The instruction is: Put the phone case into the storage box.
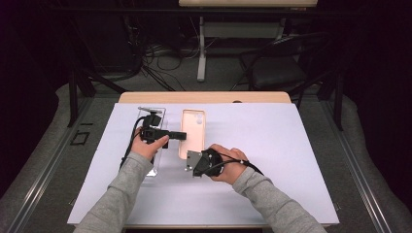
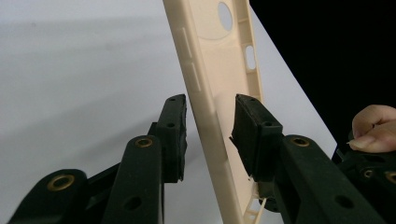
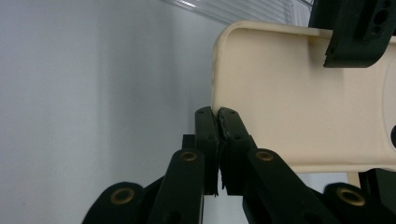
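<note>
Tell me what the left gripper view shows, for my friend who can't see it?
A cream phone case stands on edge between the left gripper, whose two black fingers are open on either side of its wall. It sits on a white table cover, and a hand shows at the right edge.

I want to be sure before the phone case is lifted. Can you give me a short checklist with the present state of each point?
1. Left gripper astride the phone case edge: ok.
2. Left jaws closed on it: not ok, gaps on both sides.
3. Right gripper shut at the case's edge: ok.
4. Right jaws really pinching the rim: cannot tell.
5. Case lying on the white sheet: ok.
6. Clear plastic tray apart from the case: ok.
</note>
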